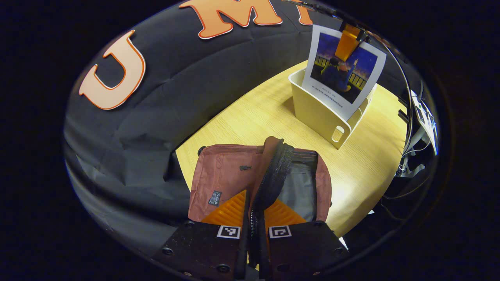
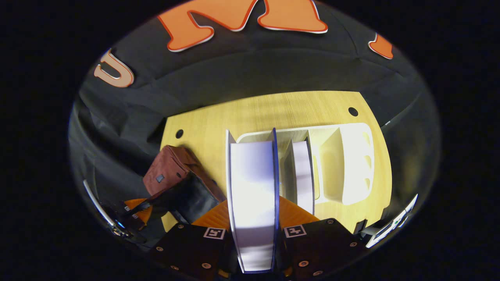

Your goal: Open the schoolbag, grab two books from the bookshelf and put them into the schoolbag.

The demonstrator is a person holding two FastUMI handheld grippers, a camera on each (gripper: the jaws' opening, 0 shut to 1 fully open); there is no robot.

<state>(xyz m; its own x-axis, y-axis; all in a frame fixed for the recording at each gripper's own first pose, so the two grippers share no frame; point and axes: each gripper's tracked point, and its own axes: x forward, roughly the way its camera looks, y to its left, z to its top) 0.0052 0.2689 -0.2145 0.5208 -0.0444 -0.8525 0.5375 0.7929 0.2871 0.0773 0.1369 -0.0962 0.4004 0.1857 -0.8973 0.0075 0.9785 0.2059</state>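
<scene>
A: Right gripper is clamping the first book by its edge, both fingers pressing on the covers. The book is standing upright, lifted above the cream bookshelf. A second book is sitting in a slot just beside it, inside the shelf.

B: And the left?

A: Left gripper is pinching the schoolbag at its zipper edge, fingers closed on the flap and holding the mouth apart. The grey lining is showing, so the bag is open. The bag is lying on the wooden table, well apart from the shelf.

B: So the step in hand is carrying the book over?

A: I'm judging so. To do it well, the right hand should be keeping the book vertical until it clears the shelf wall, then swinging across toward the bag and lining the book's long edge up with the zipper opening.

B: Risks?

A: The opening is looking narrow. The left should be pulling the flap wider and holding it taut, or a book corner may be catching on the zipper teeth.
</scene>
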